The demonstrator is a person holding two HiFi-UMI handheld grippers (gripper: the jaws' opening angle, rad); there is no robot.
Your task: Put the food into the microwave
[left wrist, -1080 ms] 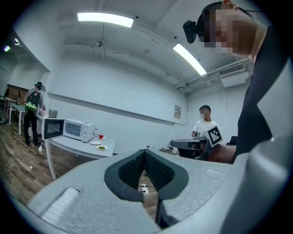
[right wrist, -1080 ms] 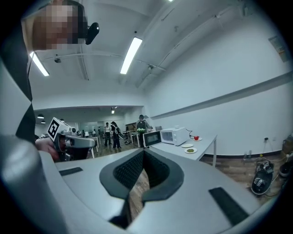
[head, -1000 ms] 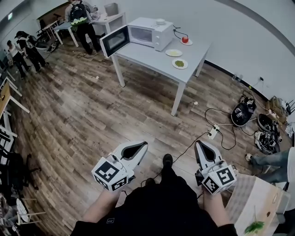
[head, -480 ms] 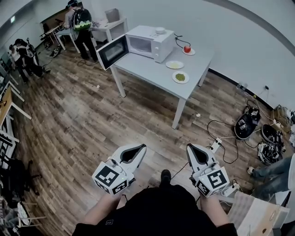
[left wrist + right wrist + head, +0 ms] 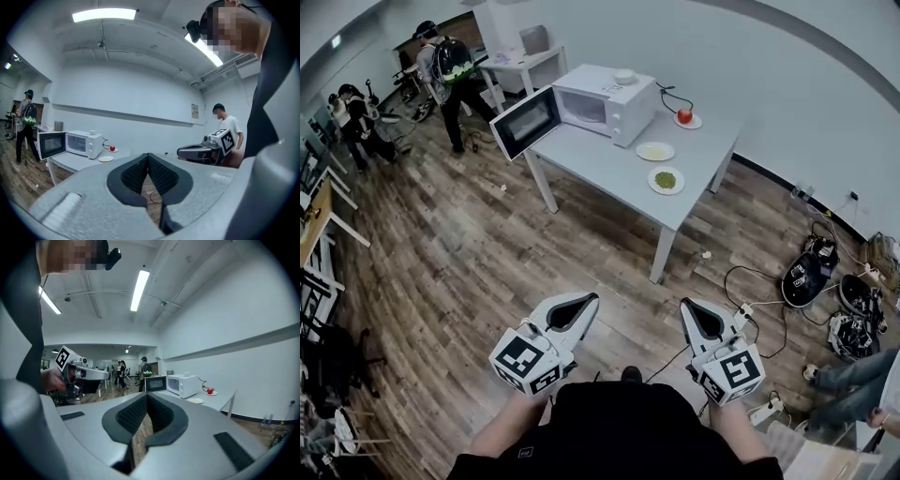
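A white microwave [image 5: 607, 91] stands on the grey table [image 5: 609, 159] with its door [image 5: 526, 121] swung open to the left. Beside it lie a plate of pale food [image 5: 654, 150], a plate of green food [image 5: 666, 180] and a red apple [image 5: 684, 116] on a saucer. My left gripper [image 5: 584, 300] and right gripper [image 5: 689, 307] are held low over the wooden floor, well short of the table. Both are shut, jaw tips touching, with nothing between them. The left gripper view shows the microwave [image 5: 84, 143] far off at the left; in the right gripper view the microwave [image 5: 183, 385] sits at mid right.
Cables, a power strip [image 5: 741, 314] and appliances [image 5: 804, 274] lie on the floor at the right. People [image 5: 445, 70] stand by desks at the back left. A small bowl [image 5: 624, 76] rests on top of the microwave. Chairs and desks line the left edge.
Both grippers have moved forward across the floor toward the table, which now sits lower and closer in the head view. The jaws stayed shut. The person at the back left has shifted.
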